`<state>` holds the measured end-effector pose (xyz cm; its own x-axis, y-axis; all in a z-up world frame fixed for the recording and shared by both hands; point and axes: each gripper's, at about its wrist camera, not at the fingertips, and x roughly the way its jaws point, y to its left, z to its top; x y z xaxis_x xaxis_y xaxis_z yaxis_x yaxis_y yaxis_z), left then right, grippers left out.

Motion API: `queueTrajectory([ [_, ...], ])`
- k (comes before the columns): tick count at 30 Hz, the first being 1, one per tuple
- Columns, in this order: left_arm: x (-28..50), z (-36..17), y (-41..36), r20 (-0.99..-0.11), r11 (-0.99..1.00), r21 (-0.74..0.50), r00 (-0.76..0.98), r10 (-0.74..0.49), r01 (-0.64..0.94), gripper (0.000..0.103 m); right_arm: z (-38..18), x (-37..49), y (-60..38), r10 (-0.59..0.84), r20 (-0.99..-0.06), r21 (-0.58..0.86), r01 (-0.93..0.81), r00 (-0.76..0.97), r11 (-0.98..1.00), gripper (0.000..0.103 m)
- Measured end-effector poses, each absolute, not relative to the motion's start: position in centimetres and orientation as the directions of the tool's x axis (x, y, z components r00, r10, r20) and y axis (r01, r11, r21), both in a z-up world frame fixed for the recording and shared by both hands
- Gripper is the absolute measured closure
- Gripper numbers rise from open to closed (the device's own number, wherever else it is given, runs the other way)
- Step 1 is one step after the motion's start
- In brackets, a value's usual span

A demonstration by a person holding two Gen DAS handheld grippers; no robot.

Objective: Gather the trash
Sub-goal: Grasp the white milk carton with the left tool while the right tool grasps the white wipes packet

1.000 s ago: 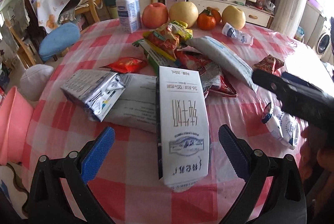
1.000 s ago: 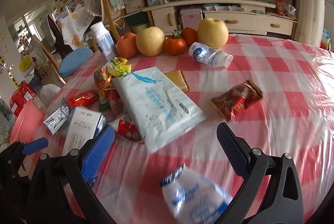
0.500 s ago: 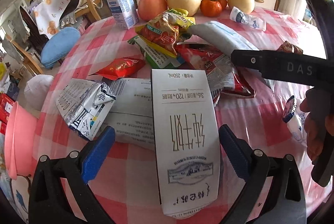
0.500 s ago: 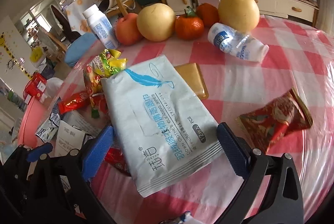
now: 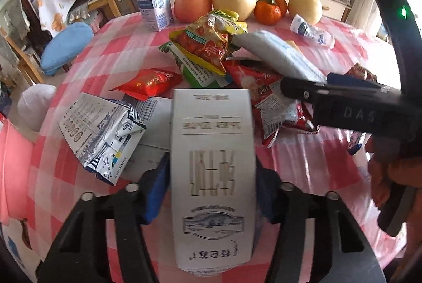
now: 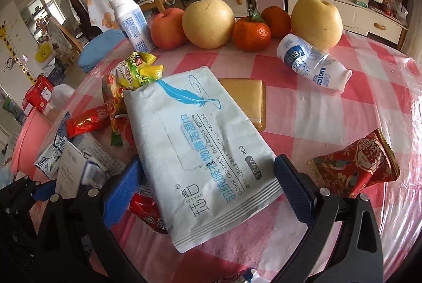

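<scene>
A white milk carton lies lengthwise on the pink checked tablecloth. My left gripper straddles the carton's near half; its jaws are closing and the blue pads touch both long sides. A crushed carton lies just to its left. In the right wrist view a pale blue wipes pack rests on a heap of wrappers. My right gripper stands open, one pad on each side of the pack's near end without pressing it. A red patterned wrapper lies to its right.
At the table's far side stand an apple, pears, oranges and a white bottle; a small bottle lies on its side. Snack wrappers pile mid-table. A pink bin sits off the left edge.
My left jaws went from wide open to closed against the milk carton's sides. My right gripper moved forward and down until the wipes pack lay between its open pads.
</scene>
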<state>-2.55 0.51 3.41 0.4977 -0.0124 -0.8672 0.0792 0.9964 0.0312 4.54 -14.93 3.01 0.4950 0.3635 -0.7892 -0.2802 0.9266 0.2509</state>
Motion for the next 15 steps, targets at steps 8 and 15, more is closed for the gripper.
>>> queueTrajectory([
  [8,-3.2,4.4,1.5,-0.853,0.994,-0.068,0.512,-0.105,0.09,0.049,4.2,3.3,-13.8,0.358,-0.772,0.183,-0.357,0.524,0.916,0.056],
  [15,-4.1,5.8,2.5,-0.823,0.984,-0.134,0.54,-0.175,0.114,0.049,5.2,1.5,-13.4,0.309,-0.756,0.095,-0.37,0.577,0.924,0.088],
])
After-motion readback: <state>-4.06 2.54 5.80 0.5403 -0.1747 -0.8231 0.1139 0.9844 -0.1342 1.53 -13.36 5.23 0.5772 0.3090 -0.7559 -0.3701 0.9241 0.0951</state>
